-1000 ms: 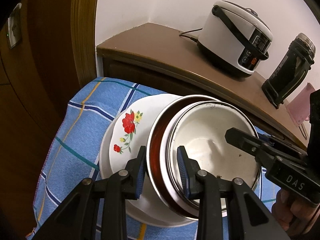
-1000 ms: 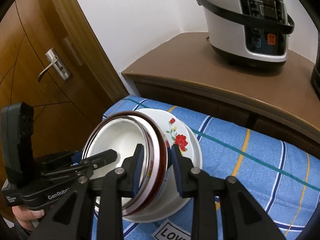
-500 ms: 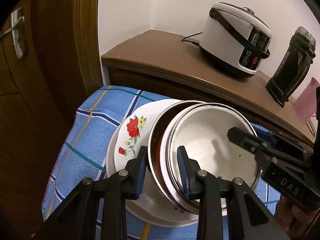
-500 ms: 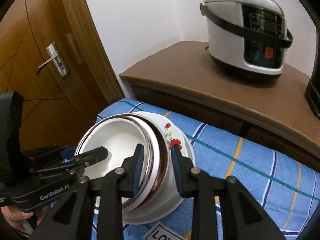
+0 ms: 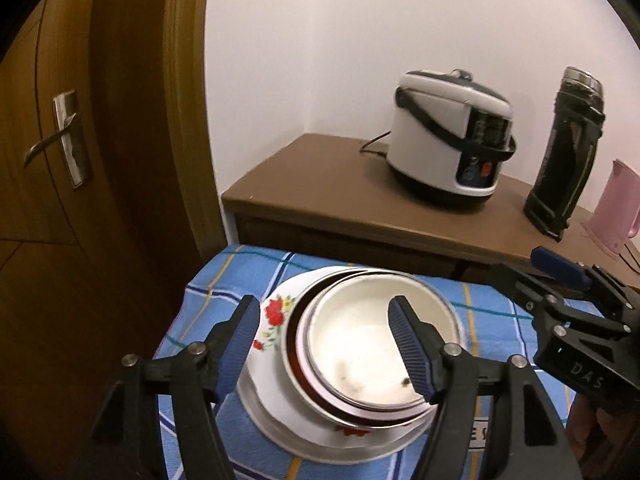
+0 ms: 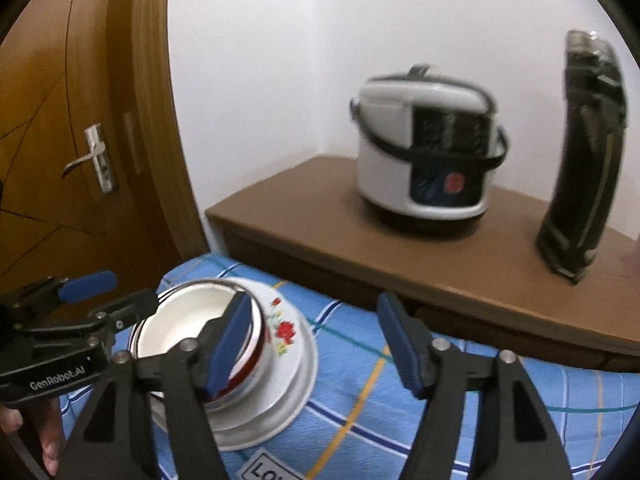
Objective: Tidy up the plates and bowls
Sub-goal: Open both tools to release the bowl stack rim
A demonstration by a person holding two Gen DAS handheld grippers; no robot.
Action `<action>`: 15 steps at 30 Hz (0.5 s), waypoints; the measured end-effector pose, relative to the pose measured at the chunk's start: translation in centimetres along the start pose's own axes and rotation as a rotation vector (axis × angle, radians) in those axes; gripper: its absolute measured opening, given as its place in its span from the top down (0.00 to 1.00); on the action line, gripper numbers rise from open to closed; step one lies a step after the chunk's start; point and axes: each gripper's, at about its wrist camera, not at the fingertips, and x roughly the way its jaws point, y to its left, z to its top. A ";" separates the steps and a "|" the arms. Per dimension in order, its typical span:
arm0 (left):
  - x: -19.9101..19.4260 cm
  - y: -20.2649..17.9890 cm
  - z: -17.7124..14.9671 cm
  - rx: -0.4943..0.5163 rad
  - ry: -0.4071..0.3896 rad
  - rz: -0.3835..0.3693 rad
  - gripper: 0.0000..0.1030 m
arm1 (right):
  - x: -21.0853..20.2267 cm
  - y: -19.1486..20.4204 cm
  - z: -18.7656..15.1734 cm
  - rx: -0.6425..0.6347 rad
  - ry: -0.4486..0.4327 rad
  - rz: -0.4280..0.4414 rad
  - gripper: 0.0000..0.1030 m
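Observation:
A white bowl (image 5: pixel 360 344) with a steel rim sits nested in dark-red-banded bowls on a flowered white plate (image 5: pixel 272 320), all resting on the blue checked cloth (image 5: pixel 224 280). My left gripper (image 5: pixel 326 344) hovers over the stack's near side. Its jaws are opening, and the pads stand clear of the rims seen between them. In the right wrist view the same bowl (image 6: pixel 188 324) and plate (image 6: pixel 288 336) lie at lower left. My right gripper (image 6: pixel 314 340) is opening with only cloth between its fingers. Each gripper appears in the other's view: right gripper (image 5: pixel 532 272), left gripper (image 6: pixel 116 294).
Behind the cloth-covered table stands a brown cabinet (image 5: pixel 320 176). It carries a white rice cooker (image 5: pixel 448 148), a tall black flask (image 5: pixel 568 160) and a pink kettle (image 5: pixel 616 200). A wooden door with a metal handle (image 5: pixel 60 140) is to the left.
Both grippers were shut on opposite rims of the bowl stack. Both have let go, spread their jaws wide and drawn back and upward; the bowls now rest on the plate.

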 end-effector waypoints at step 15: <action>-1.9 -3.2 0.1 0.030 -0.071 -0.035 0.33 | -4.7 -2.1 0.1 0.007 -0.188 -0.133 0.24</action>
